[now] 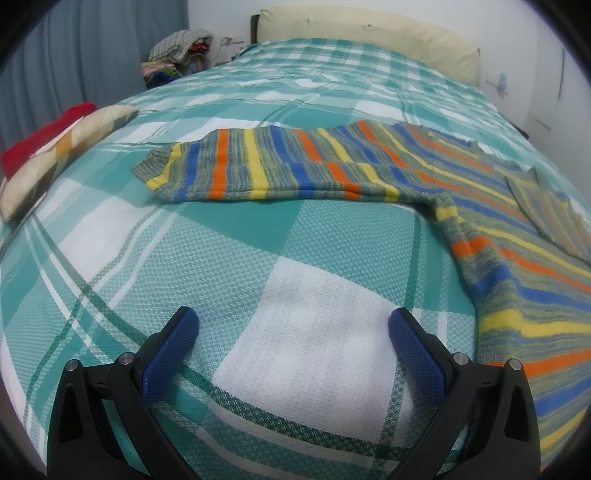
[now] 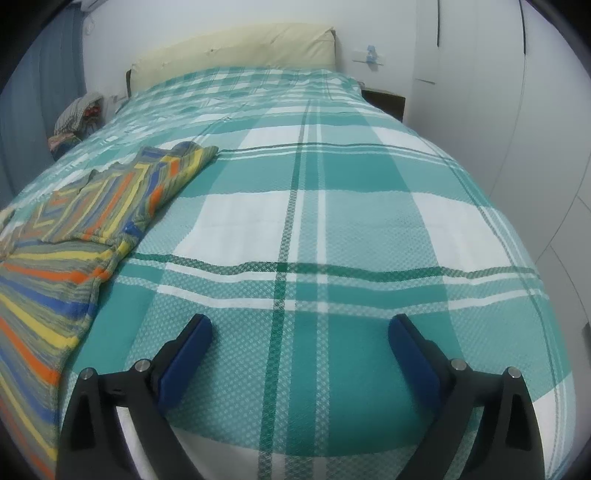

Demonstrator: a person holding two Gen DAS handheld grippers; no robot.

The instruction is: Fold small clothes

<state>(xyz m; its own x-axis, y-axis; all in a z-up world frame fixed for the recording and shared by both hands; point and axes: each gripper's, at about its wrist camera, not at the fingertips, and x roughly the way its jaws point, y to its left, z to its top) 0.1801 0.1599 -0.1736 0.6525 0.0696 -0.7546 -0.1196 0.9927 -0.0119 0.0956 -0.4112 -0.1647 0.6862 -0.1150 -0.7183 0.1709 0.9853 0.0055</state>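
A small striped sweater (image 1: 424, 173) in grey-green, yellow, blue and orange lies on the green and white checked bedspread (image 1: 258, 229). One sleeve (image 1: 240, 166) stretches out flat to the left. My left gripper (image 1: 293, 325) is open and empty, over bare bedspread to the left of the sweater's body. In the right wrist view the sweater (image 2: 59, 258) lies at the left, its other sleeve (image 2: 162, 177) folded over the body. My right gripper (image 2: 299, 332) is open and empty, over the bedspread (image 2: 332, 221) to the right of the sweater.
Folded clothes, one red (image 1: 44, 136) and one cream patterned (image 1: 66, 155), lie at the bed's left edge. A heap of clothes (image 1: 177, 55) stands beside the bed by the curtain. A cream headboard (image 1: 369, 33) stands at the far end. White wardrobe doors (image 2: 498, 92) stand at the right.
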